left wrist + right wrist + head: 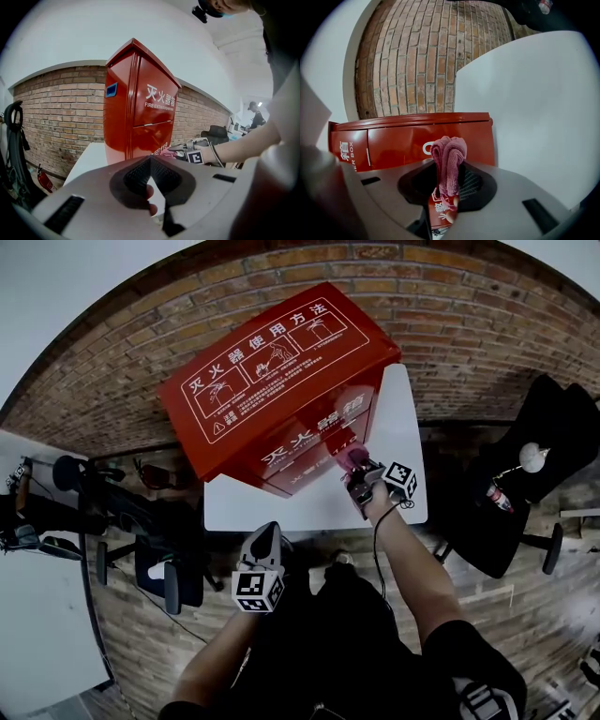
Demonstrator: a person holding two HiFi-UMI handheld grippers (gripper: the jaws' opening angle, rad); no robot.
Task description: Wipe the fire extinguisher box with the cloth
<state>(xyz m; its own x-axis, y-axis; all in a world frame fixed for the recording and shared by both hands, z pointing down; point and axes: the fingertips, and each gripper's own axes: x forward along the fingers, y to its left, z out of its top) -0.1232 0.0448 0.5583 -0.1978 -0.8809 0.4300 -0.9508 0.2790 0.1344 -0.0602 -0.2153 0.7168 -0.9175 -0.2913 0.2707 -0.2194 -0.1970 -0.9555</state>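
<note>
The red fire extinguisher box stands on a small white table, its front with white lettering facing me. My right gripper is shut on a bunched pink cloth, held against the lower right of the box's front. In the right gripper view the cloth sticks up between the jaws, close to the box. My left gripper hangs back at the table's near edge, jaws together with nothing in them. From the left gripper view the box stands upright, with the right gripper at its base.
A brick wall runs behind the table. A black office chair with a small bottle stands at the right. Dark equipment and another chair crowd the left, beside a white tabletop.
</note>
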